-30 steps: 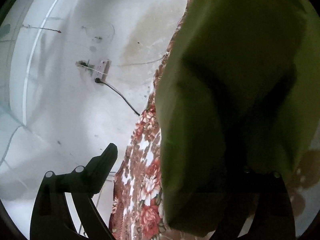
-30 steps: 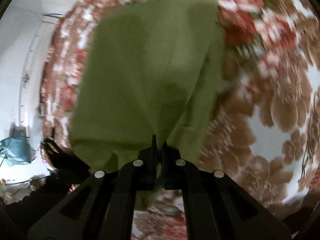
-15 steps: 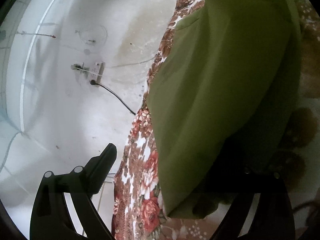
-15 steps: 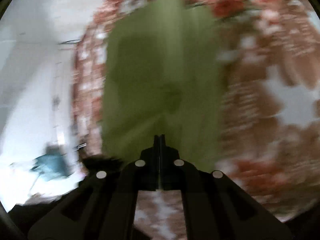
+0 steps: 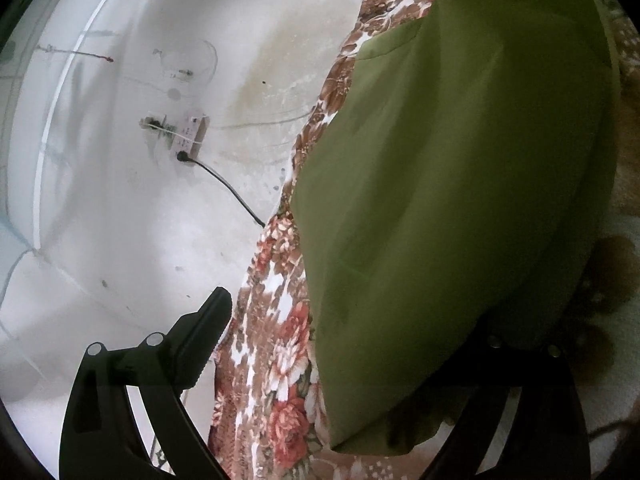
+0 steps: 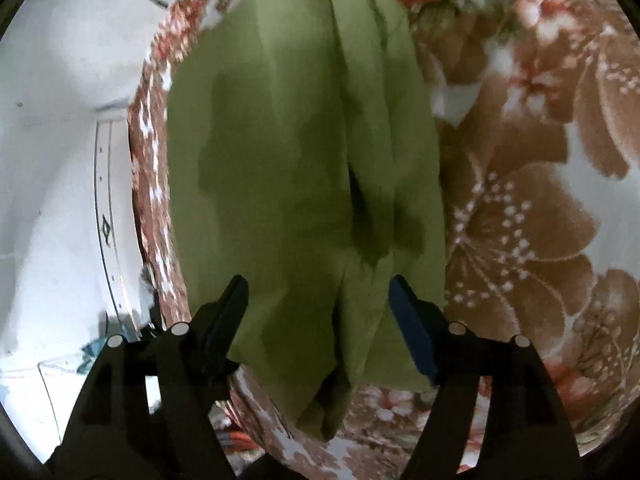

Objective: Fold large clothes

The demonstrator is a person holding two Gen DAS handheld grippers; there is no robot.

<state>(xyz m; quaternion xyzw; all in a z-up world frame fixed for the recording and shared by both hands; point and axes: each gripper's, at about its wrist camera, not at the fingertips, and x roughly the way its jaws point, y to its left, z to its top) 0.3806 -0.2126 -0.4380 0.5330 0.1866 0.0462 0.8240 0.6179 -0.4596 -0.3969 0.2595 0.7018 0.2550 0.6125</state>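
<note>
Floral blanket (image 6: 540,128) in brown, red and white spread wide, reaching its edge beside a pale floor (image 5: 120,220). Olive-green garment (image 6: 288,140) lying lengthwise on that blanket, folded into a long narrow stack with layered edges along its right side. Right gripper (image 6: 318,292) spread wide, just opened, near end of the garment between the fingers, pads clear of it. Left gripper (image 5: 360,320) apparently spread too: left finger bare, right finger hidden under green cloth. White socket (image 5: 190,134) with black cable on the floor.
</note>
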